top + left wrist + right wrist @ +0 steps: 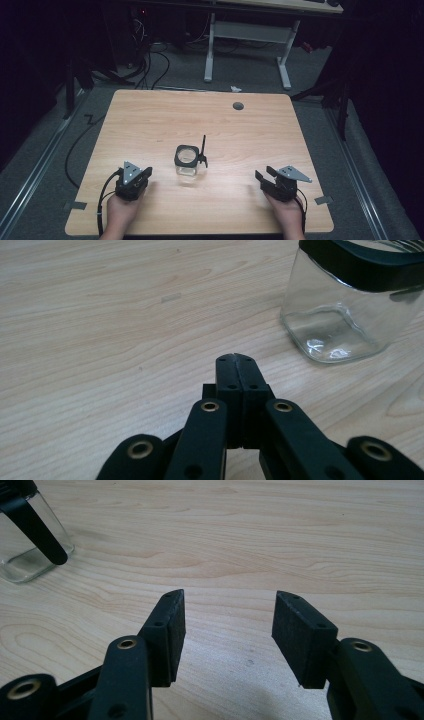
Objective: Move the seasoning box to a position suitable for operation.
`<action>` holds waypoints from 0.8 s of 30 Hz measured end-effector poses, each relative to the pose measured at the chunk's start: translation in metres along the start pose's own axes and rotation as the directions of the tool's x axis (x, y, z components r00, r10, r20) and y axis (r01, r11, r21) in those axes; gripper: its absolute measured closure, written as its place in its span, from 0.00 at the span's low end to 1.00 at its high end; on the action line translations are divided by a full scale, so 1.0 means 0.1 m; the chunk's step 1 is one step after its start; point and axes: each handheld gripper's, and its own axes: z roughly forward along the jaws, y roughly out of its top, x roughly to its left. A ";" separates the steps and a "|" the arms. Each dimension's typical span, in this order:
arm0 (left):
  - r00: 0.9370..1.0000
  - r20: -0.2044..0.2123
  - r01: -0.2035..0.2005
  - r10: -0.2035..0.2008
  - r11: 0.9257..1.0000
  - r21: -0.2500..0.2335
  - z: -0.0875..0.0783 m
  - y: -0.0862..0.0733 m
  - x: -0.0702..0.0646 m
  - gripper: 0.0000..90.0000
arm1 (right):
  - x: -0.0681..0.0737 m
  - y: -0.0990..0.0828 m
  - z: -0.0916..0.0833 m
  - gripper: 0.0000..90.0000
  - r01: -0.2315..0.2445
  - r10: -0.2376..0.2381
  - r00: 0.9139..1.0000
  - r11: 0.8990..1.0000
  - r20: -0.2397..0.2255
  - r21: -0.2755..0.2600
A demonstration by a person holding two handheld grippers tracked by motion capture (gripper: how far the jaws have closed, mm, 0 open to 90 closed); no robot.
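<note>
On the near left of the table (pixel 150 115), the left gripper (pixel 146 174) rests with its jaws pressed fully together and nothing between them; the left gripper view shows the two black pads (pixel 235 371) meeting flat, aimed at bare wood just short of the glass jar (pixel 345 315). Opposite it, on the near right, the right gripper (pixel 261 178) sits with its jaws spread wide and likewise empty, its pads (pixel 172 625) framing open tabletop. Between the two, near the table's middle, the jar (pixel 187 162) stands upright, a clear square-sided container with a black collar around its mouth and a black latch arm (pixel 203 148) rising from its right side. Neither gripper touches the jar. Farther back lies a small grey cable port (pixel 238 105). Risks from this position: the jar is light, smooth glass on a slick surface, so a one-sided push from the closed left gripper would probably slide or tip it rather than steady it. A grip taken on the latch arm alone could swing the jar. Closing on the rounded corners may let it twist out.
</note>
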 end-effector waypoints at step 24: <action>0.999 0.033 -0.026 0.025 0.998 0.049 0.48 -0.09 -0.28 1.00 | 0.11 -0.01 0.00 0.88 0.060 -0.060 0.997 0.998 -0.055 -0.007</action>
